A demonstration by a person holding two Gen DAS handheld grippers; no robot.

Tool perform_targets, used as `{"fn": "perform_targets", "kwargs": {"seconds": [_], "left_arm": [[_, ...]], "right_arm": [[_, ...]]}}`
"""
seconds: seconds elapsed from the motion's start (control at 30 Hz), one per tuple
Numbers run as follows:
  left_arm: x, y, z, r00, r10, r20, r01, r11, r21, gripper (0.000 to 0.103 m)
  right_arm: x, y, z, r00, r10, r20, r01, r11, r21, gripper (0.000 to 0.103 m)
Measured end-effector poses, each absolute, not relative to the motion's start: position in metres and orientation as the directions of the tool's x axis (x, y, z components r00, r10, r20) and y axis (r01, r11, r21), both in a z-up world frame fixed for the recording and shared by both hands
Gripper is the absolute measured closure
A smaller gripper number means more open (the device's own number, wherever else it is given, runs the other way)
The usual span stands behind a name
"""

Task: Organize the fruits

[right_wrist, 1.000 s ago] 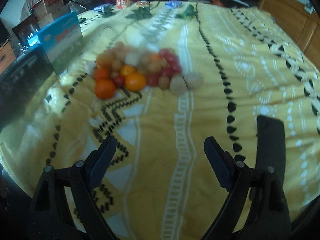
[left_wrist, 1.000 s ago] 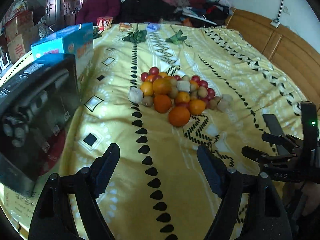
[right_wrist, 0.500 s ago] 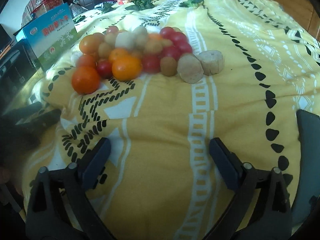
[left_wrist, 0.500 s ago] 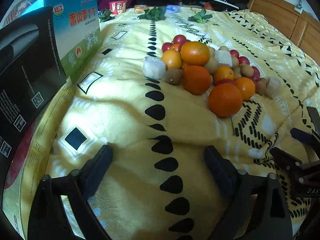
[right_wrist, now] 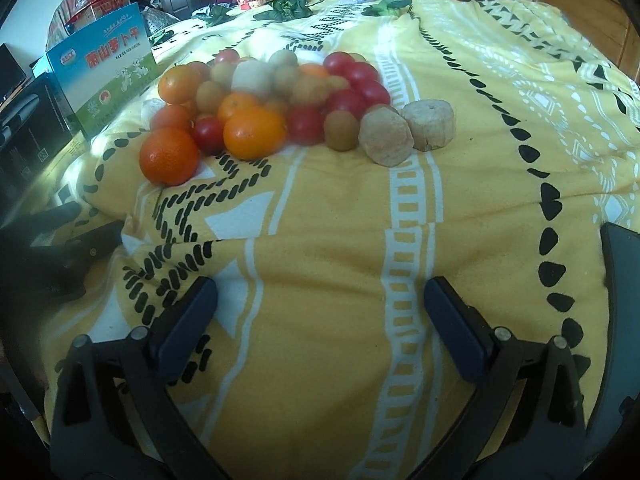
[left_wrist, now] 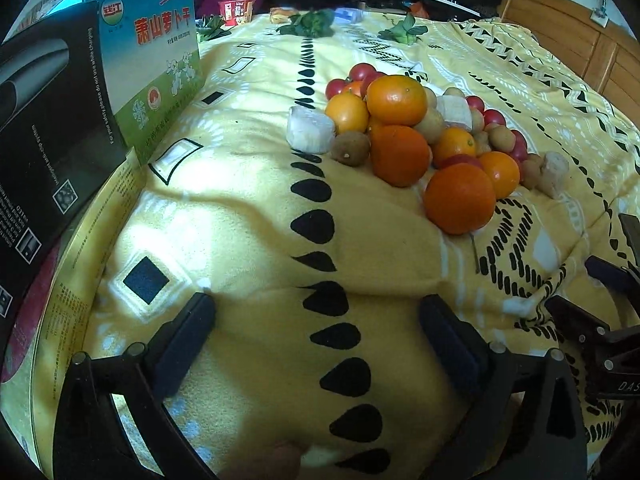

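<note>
Heap of oranges (left_wrist: 459,197), red tomatoes (right_wrist: 305,125), brown kiwis (left_wrist: 350,148), perhaps pale cut chunks (right_wrist: 385,135), touching, on yellow blanket (right_wrist: 340,264)

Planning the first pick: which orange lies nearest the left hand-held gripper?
The deep-orange one at the pile's front edge; the other oranges sit farther back.

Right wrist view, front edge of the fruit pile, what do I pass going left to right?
Big orange → red tomato → lighter orange → red tomato → small brown fruit → two beige chunks.
</note>
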State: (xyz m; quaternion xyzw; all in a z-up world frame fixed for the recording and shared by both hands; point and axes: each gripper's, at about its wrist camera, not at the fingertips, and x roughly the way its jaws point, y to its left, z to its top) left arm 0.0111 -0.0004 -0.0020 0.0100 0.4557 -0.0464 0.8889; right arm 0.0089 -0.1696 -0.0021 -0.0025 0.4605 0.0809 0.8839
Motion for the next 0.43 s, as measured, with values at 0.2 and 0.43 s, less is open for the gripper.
{"fn": "perform_targets", "kwargs": {"seconds": [0.2,0.43], "left_arm": [[0.0114,-0.0006,-0.0026,0.581,-0.076,-0.81,0.092,0.995,-0.027,0.0],[0.0113,-0.0024,-0.0023,0.588,-0.068,-0.806,0.092,0.996,-0.017,0.0]], "right_arm": [[0.0088,-0.1692,-0.0021,0.564,0.138,-0.814,-0.145,0.987,0.067,0.0],[0.0086,-0.1695,-0.0022,0.564,0.138,-0.814,-0.145,0.987,0.067,0.0]]}}
